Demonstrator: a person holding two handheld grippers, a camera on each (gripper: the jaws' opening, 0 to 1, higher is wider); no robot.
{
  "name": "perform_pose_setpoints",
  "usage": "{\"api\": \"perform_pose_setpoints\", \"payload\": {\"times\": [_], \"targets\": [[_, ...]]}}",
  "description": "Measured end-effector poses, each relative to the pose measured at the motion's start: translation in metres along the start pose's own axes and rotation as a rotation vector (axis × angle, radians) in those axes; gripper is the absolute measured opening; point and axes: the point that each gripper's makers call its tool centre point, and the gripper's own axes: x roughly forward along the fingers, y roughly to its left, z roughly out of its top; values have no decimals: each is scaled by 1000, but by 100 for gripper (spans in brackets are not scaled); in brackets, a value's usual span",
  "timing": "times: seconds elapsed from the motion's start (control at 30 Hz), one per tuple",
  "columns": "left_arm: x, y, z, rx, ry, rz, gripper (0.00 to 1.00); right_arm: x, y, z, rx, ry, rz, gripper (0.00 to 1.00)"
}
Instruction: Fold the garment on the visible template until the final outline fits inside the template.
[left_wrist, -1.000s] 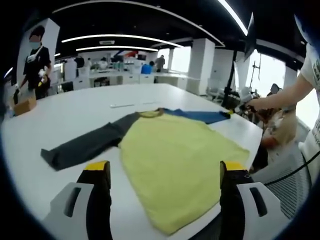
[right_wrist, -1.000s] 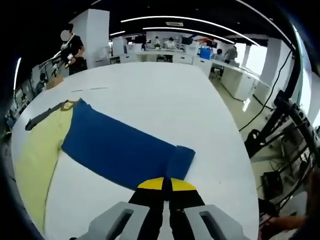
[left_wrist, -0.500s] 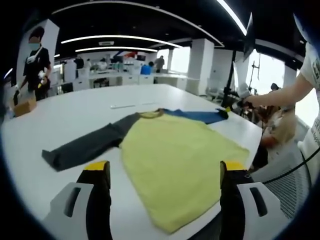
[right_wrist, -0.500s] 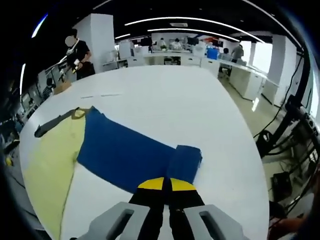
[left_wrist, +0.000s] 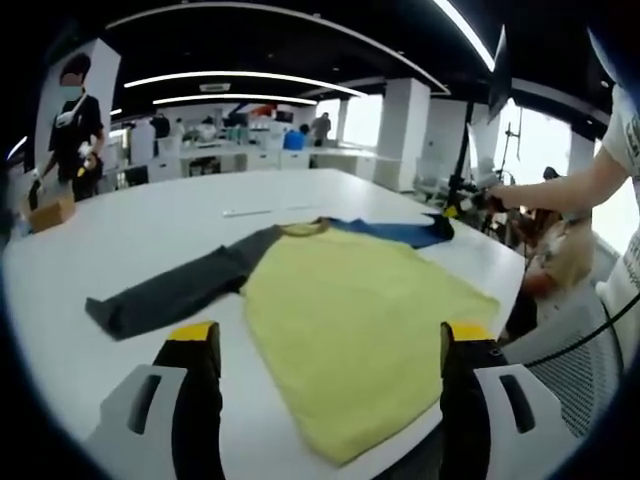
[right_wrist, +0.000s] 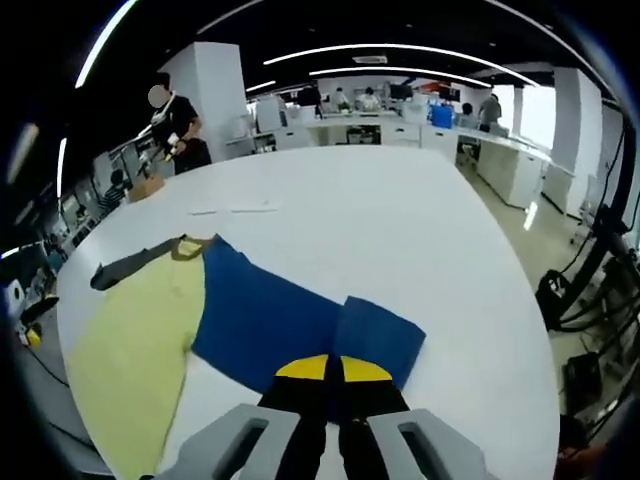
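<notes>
Yellow garment (left_wrist: 350, 330) spread on white desk (left_wrist: 150, 225), right gripper (right_wrist: 327, 368) clenched on its folded-over blue sleeve (right_wrist: 290, 320) near the desk edge, left gripper (left_wrist: 325, 345) released above the hem

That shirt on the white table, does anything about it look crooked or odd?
Yes. The blue sleeve is no longer flat: its cuff end is doubled over where the right gripper pinches it shut. The grey sleeve lies stretched out, so the two sides do not match. The yellow body's hem reaches the table's near edge.
</notes>
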Motion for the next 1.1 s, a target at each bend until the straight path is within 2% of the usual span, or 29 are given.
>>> {"api": "perform_pose_setpoints", "payload": {"times": [0.07, 0.17, 0.3, 0.7, 1.1], "targets": [[0, 3, -2, 0, 0, 1, 87, 1, 5, 2, -6, 1, 6, 0], [0, -2, 0, -5, -3, 5, 87, 1, 15, 3, -10, 14, 11, 0], [-1, 2, -3, -9, -2, 7, 87, 5, 17, 7, 6, 6, 31, 0], [-2, 7, -7, -16, -4, 11, 88, 19, 67, 20, 13, 8, 87, 0], [-2, 0, -8, -25, 0, 8, 87, 29, 101, 35, -6, -1, 142, 0]]}}
